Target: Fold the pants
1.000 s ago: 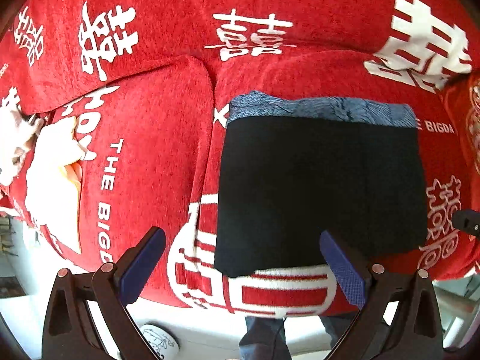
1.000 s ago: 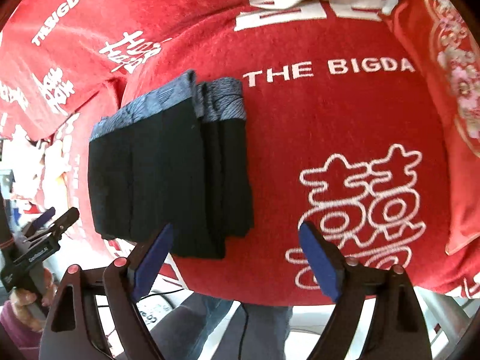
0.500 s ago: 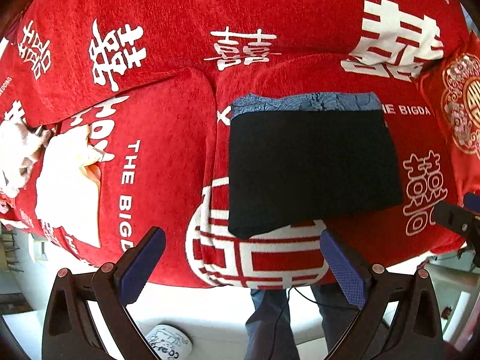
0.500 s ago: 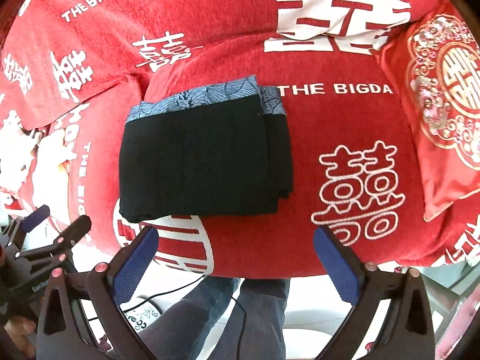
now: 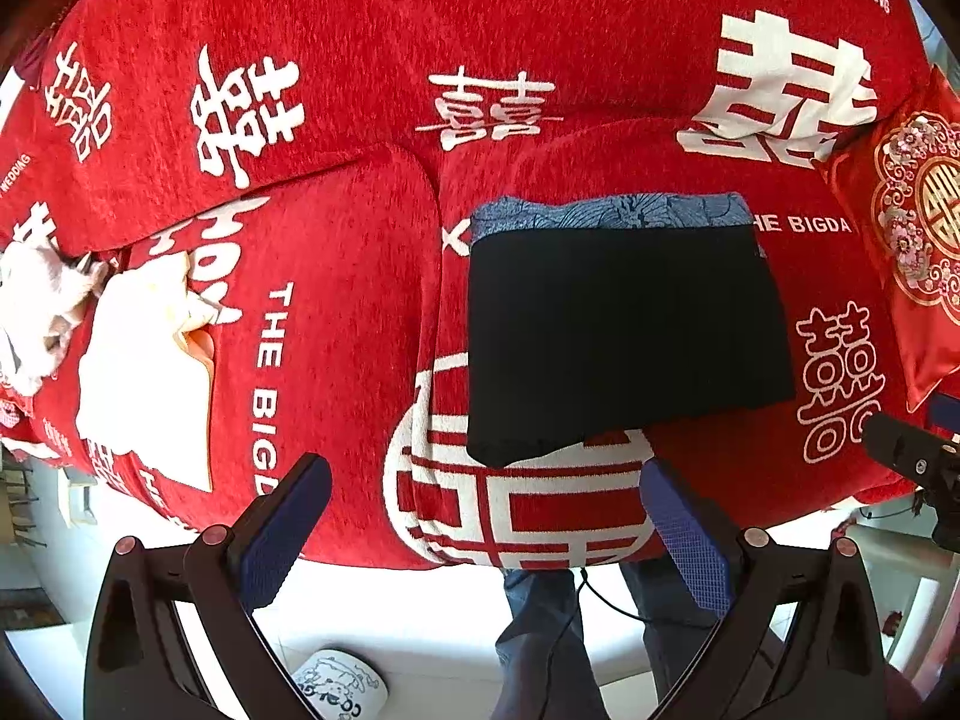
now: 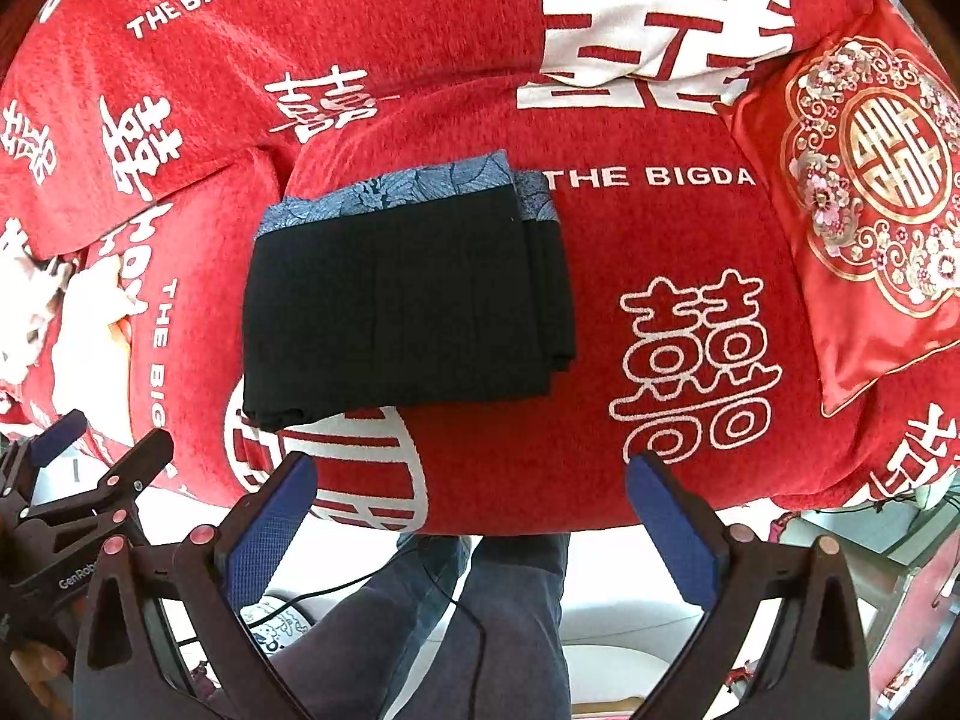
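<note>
Both grippers hang empty, fingers spread wide: left gripper point(image 5: 483, 525), right gripper point(image 6: 471, 519), the right's jaws having just been opening. Pants point(image 6: 402, 294) lie folded into a compact stack on the red sofa cushion point(image 6: 660, 420). Folding appears complete. Compared with earlier, both views sit higher and farther back.

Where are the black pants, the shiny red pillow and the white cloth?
black pants point(image 6: 396, 312): right wrist view, middle of folded stack.
shiny red pillow point(image 6: 864, 192): right wrist view, embroidered face.
white cloth point(image 5: 144, 372): left wrist view, flat middle.
</note>
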The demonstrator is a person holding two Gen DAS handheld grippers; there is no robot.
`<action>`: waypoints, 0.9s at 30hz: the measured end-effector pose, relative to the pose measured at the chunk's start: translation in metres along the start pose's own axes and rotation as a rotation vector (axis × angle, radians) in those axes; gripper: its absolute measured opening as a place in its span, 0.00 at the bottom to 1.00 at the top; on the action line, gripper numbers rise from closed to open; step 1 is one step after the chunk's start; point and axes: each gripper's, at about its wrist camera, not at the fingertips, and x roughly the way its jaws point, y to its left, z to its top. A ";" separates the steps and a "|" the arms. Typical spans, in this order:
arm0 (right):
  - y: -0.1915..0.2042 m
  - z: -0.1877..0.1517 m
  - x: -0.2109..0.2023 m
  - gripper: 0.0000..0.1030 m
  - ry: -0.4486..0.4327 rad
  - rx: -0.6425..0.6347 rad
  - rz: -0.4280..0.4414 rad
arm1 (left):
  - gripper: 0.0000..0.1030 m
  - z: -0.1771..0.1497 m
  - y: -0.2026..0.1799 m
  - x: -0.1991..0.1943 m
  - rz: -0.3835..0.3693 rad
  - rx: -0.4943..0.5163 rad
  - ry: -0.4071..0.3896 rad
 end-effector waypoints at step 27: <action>0.004 0.001 -0.011 1.00 -0.031 -0.022 -0.020 | 1.00 0.003 -0.007 -0.007 -0.076 0.000 0.013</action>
